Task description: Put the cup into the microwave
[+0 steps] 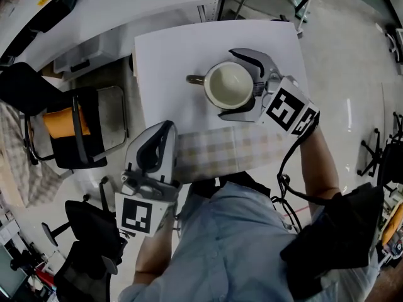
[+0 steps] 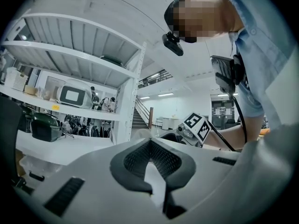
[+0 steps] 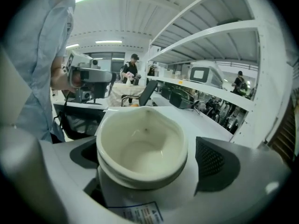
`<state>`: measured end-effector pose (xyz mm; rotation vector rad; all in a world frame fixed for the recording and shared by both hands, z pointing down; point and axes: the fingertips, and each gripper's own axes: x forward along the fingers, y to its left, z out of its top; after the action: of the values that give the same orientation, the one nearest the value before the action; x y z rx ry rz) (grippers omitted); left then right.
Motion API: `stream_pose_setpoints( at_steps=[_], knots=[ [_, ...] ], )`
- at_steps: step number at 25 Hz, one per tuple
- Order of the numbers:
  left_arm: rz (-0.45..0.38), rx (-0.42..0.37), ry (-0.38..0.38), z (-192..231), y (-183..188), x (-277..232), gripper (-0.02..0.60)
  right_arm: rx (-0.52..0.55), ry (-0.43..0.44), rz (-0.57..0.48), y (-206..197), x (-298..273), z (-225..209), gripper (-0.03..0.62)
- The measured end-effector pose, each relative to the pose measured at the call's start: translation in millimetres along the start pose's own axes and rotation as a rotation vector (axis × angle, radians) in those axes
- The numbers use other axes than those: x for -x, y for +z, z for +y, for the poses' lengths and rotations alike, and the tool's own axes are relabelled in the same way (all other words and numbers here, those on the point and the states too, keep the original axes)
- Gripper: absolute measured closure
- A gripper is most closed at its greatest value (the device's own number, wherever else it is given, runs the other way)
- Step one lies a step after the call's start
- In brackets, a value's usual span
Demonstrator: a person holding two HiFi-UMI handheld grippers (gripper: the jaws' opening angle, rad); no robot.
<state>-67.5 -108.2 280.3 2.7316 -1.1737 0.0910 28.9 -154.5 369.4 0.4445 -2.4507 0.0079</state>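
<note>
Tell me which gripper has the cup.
The right gripper, over the white table: the cream cup sits gripped between its jaws. The left gripper is shut and empty.

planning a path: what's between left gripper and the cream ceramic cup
Head view: only beige checked cloth and bare white table lie between left gripper and cream cup.

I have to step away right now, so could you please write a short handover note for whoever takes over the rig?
Left gripper: shut and empty, at the near left corner of the table.
Right gripper: shut on the cup, which is upright and empty over the table. I cannot tell whether it is lifted.
Done: cup gripped.
Left: put it into the microwave. None shows for certain; a white box with a dark window on a shelf may be it.
</note>
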Motion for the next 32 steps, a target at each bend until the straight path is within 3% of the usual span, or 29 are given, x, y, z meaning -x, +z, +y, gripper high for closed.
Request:
stream_pose_setpoints(
  at_steps=[8,13,32],
  knots=[
    [-0.018,0.0,-0.058,-18.6,4.3,0.7,0.577,-0.307,-0.339,-0.008,4.7,6.2,-5.2,0.02],
    [-0.021,0.006,-0.076,-25.0,6.2,0.8,0.577,-0.395,-0.445,-0.033,3.5,-4.6,-15.7,0.022],
    [-0.026,0.015,-0.071,-22.4,5.4,-1.8,0.577,-0.379,-0.509,-0.067,3.5,0.9,-17.0,0.046]
  ],
)
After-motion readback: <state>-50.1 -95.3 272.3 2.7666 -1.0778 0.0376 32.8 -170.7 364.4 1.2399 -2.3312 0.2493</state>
